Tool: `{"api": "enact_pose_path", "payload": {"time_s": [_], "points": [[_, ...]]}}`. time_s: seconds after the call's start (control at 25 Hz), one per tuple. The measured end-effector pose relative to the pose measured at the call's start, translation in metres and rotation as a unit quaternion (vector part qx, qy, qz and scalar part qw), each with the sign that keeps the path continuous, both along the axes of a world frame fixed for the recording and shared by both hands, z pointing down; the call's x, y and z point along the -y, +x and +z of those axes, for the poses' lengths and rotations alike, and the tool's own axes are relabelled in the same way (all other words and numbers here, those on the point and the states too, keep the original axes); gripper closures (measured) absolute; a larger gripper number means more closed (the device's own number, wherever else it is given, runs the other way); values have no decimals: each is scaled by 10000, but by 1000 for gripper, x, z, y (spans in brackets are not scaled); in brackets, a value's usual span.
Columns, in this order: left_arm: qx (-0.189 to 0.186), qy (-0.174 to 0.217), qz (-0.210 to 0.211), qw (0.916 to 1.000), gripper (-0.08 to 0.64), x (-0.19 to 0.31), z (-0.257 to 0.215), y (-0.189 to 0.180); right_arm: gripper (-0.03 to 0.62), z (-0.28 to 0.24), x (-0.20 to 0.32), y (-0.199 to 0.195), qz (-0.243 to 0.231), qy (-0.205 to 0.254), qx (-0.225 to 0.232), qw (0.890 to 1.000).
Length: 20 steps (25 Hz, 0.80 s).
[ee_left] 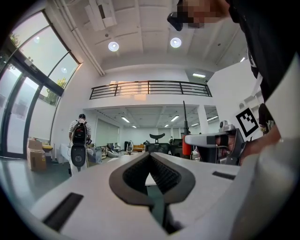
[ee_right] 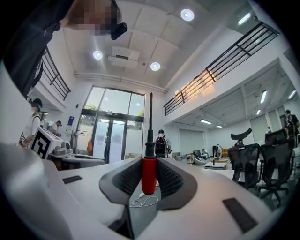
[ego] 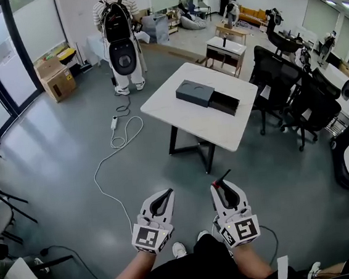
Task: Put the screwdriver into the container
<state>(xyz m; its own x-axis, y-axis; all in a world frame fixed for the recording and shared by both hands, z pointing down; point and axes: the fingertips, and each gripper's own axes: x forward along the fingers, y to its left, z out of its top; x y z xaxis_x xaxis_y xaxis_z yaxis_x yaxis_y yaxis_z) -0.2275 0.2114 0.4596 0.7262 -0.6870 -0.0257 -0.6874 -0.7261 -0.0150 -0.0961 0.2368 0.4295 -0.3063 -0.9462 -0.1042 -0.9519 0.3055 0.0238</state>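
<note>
My right gripper (ego: 222,188) is shut on a screwdriver (ee_right: 149,172) with a red handle; its black shaft stands up out of the jaws, in the head view slanting up and right. My left gripper (ego: 166,195) is shut with nothing in it, and in the left gripper view its fingertips (ee_left: 150,157) meet. Both are held low over the grey floor, close to the person's body. The container (ego: 195,93) is a dark grey box on a white table (ego: 178,120) well ahead of both grippers, with a black open tray (ego: 224,102) at its right end.
A person with a backpack (ego: 118,30) stands beyond the table. A white cable (ego: 118,149) snakes over the floor left of the table. Black office chairs (ego: 294,95) crowd the right side. Cardboard boxes (ego: 56,77) sit by the glass doors at left.
</note>
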Motion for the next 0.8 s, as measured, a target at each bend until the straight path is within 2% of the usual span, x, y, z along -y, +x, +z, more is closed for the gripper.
{"api": "enact_pose_path", "payload": {"time_s": [0.36, 0.8], "points": [[50, 12, 176, 9998, 555, 37, 4, 21, 485, 2, 37, 20, 100, 17, 3, 9999], [110, 62, 280, 9995, 555, 114, 0, 81, 485, 1, 110, 76, 153, 44, -59, 9999]]}}
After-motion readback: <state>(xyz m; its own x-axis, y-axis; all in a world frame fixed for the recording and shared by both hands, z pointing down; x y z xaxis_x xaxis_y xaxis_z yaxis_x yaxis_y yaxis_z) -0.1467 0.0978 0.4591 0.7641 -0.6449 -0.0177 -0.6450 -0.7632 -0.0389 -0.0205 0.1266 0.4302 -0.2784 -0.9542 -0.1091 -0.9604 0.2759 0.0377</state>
